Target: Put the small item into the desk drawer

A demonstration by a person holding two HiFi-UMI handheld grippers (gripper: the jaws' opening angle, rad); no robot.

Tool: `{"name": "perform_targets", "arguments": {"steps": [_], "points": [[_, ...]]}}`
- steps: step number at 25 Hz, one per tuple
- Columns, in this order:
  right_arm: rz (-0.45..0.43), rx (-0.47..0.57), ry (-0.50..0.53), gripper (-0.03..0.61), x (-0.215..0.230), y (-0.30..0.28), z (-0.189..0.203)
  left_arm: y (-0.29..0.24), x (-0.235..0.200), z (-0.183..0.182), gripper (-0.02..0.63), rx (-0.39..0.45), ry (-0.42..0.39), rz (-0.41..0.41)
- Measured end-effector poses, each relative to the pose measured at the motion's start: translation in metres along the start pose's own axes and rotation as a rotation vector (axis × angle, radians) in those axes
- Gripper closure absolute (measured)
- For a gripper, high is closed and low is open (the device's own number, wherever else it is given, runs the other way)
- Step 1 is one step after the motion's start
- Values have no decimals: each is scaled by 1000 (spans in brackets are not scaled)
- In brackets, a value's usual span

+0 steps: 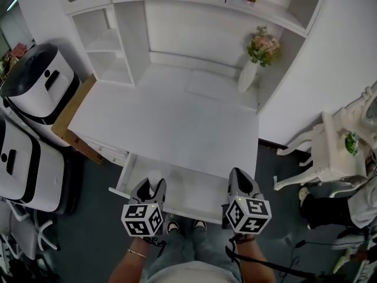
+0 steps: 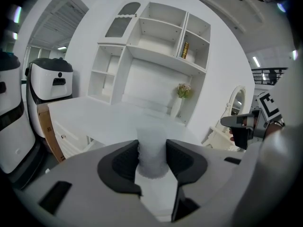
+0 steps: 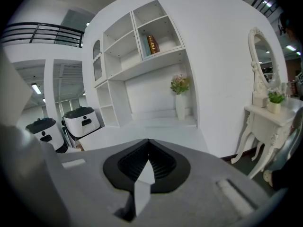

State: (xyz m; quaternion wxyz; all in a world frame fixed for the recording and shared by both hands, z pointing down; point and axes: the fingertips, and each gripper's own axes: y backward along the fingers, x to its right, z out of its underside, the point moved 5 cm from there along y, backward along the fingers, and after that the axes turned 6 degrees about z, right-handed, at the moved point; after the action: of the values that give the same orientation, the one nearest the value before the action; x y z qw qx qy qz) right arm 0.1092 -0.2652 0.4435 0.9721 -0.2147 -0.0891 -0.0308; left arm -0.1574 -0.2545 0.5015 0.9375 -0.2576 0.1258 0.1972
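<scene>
A small white frosted item (image 2: 151,156) sits between the dark pads of my left gripper (image 2: 151,161), which is shut on it. In the head view my left gripper (image 1: 154,184) hangs over the left part of the open white desk drawer (image 1: 194,187), below the front edge of the white desk (image 1: 171,122). The item (image 1: 155,176) shows as a pale patch at its tips. My right gripper (image 1: 238,174) hovers over the drawer's right end; its jaws (image 3: 148,144) are shut with nothing between them.
A vase of flowers (image 1: 250,69) stands at the desk's back right. A cardboard box (image 1: 73,122) and white appliances (image 1: 38,87) crowd the left side. An ornate white side table (image 1: 339,152) is at the right. Shelves rise behind the desk.
</scene>
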Motion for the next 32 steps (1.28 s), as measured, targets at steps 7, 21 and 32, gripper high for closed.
{"name": "perform_targets", "arguments": {"steps": [7, 21, 32], "points": [[33, -23, -20, 574, 9, -7, 17, -16, -1, 23, 454, -77, -9, 36], [152, -12, -74, 574, 47, -3, 22, -83, 27, 70, 454, -440, -276, 377], [242, -17, -117, 574, 73, 11, 31, -132, 52, 101, 453, -578, -433, 489]]}}
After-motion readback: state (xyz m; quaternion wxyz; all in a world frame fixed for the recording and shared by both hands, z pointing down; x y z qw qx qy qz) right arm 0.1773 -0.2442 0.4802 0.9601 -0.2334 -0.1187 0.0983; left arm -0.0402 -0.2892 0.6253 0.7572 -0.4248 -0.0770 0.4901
